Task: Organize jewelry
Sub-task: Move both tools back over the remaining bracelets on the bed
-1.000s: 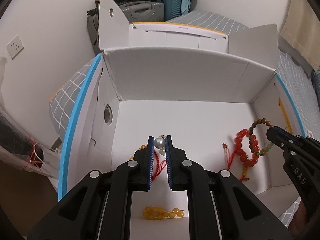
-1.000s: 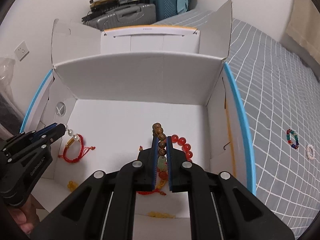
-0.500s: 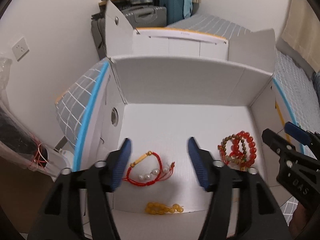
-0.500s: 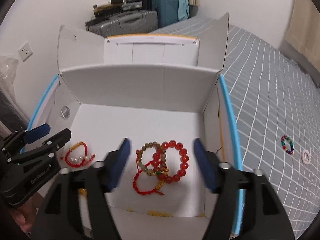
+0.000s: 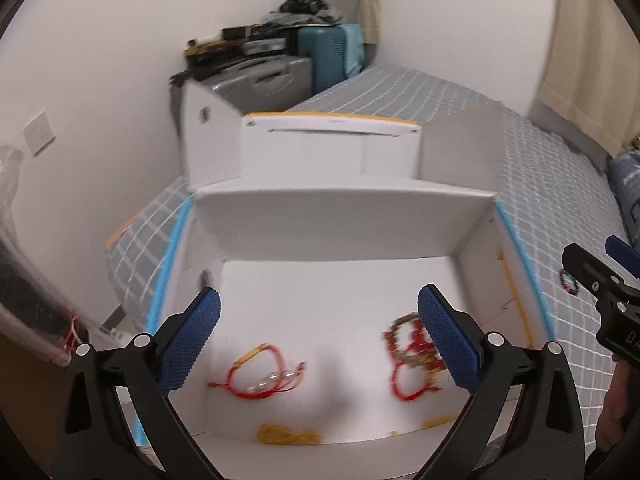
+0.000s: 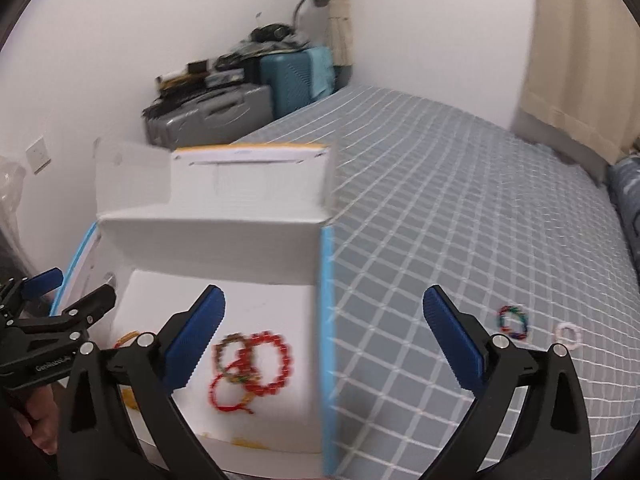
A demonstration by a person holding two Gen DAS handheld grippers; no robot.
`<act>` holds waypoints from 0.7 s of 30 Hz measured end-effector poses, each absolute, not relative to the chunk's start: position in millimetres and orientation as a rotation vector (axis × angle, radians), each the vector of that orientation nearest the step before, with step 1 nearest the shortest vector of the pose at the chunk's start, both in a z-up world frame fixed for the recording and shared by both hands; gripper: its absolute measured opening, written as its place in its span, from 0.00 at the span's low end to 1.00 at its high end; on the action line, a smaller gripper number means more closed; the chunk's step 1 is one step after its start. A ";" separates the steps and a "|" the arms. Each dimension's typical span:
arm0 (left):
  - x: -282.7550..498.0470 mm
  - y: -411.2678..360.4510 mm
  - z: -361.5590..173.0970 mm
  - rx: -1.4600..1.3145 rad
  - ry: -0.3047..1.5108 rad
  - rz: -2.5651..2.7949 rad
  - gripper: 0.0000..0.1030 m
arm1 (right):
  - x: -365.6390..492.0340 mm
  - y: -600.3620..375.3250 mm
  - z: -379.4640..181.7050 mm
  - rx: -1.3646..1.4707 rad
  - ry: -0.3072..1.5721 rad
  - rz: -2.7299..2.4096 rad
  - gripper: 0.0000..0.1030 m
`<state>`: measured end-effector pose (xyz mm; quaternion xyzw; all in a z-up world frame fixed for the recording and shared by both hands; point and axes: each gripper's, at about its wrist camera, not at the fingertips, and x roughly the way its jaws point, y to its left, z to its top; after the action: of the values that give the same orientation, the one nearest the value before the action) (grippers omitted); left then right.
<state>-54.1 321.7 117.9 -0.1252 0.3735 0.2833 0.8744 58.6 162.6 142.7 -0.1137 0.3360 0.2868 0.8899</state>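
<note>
An open white box (image 5: pixel 344 224) (image 6: pixel 208 236) sits on the bed. Inside lie a red cord bracelet with pearls (image 5: pixel 260 374), a pile of red and brown bead bracelets (image 5: pixel 412 344) (image 6: pixel 252 360), and a yellow bead bracelet (image 5: pixel 288 434) at the front. My left gripper (image 5: pixel 318 344) is open and empty above the box. My right gripper (image 6: pixel 324 344) is open and empty over the box's right wall. A multicoloured bead bracelet (image 6: pixel 512 322) (image 5: pixel 568 282) and a white ring-like bracelet (image 6: pixel 568 334) lie on the bedspread to the right.
The box has blue-edged side walls (image 6: pixel 327 320) and a raised lid (image 5: pixel 332 140) at the back. The grey checked bedspread (image 6: pixel 440 220) spreads right. Suitcases (image 6: pixel 224 112) stand by the far wall. A curtain (image 6: pixel 580 40) hangs at right.
Both grippers opened and dropped their bracelets into the box, then pulled back and up. The right gripper has swung right toward the bedspread. The views are motion-blurred.
</note>
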 end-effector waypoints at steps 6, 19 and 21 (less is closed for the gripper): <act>-4.2 278.9 129.2 -0.228 0.768 0.458 0.94 | 91.6 103.9 158.1 -0.208 0.668 0.503 0.93; 132.3 134.9 112.0 -0.159 0.809 0.250 0.94 | 196.0 -50.7 154.4 -0.206 0.741 0.252 0.93; 150.0 116.5 104.1 -0.173 0.829 0.219 0.94 | 208.8 -71.1 146.2 -0.191 0.759 0.228 0.93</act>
<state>150.0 116.5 104.1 -0.0837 0.4012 0.1061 0.9060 208.8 -71.1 146.2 -0.0927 0.3689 0.1109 0.9182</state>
